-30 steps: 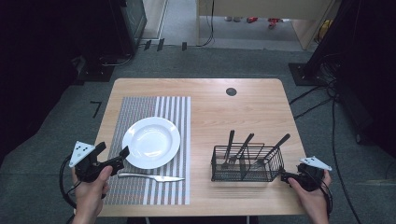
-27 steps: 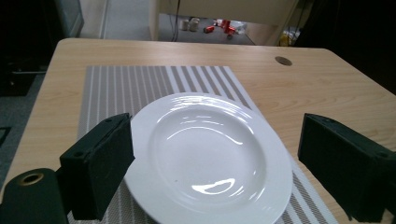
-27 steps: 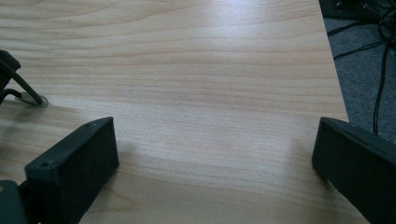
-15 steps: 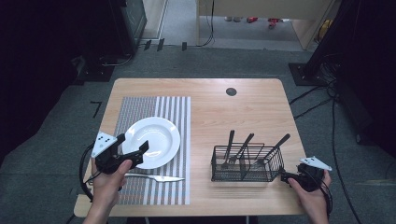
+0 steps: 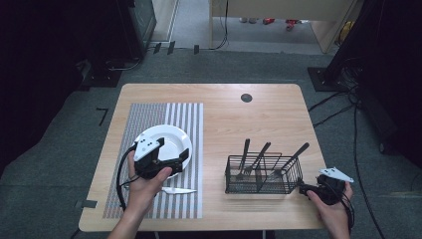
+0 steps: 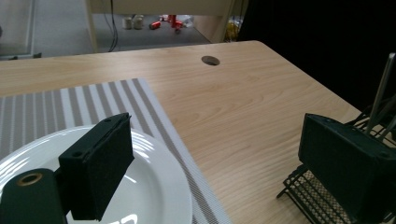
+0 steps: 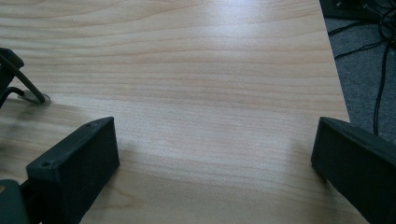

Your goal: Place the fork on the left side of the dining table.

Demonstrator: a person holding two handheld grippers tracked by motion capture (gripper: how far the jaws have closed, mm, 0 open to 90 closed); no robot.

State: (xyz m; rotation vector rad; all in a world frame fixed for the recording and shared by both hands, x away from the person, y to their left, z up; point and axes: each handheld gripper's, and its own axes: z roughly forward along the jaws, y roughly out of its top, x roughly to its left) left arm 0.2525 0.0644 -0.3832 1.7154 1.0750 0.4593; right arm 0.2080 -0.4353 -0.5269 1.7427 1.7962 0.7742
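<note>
Knife is the thing to look at. It lies flat on the striped mat, near the front edge of the counter. Your left hand covers its handle end, so you cannot see all of it. Its long line runs from 9 o'clock to 3 o'clock across the counter, and the thin tip points to 3 o'clock, toward the basket.

Your left gripper is above the near rim of the white plate. Its fingers are wide apart with nothing between them. From those fingers the knife lies at 6 o'clock, close by and lower down. To get it, I think you would pull back toward yourself, go down, and turn the fingers so they close across the thin blade, not along it.

Your right gripper sits low by the counter at 3 o'clock from the basket, just beside its corner. Its fingers are wide apart too, over bare wood. It is well apart from the knife, with the basket in between. So the left gripper is the nearer one by far.

Forks and spoons stand tilted in the basket.
</note>
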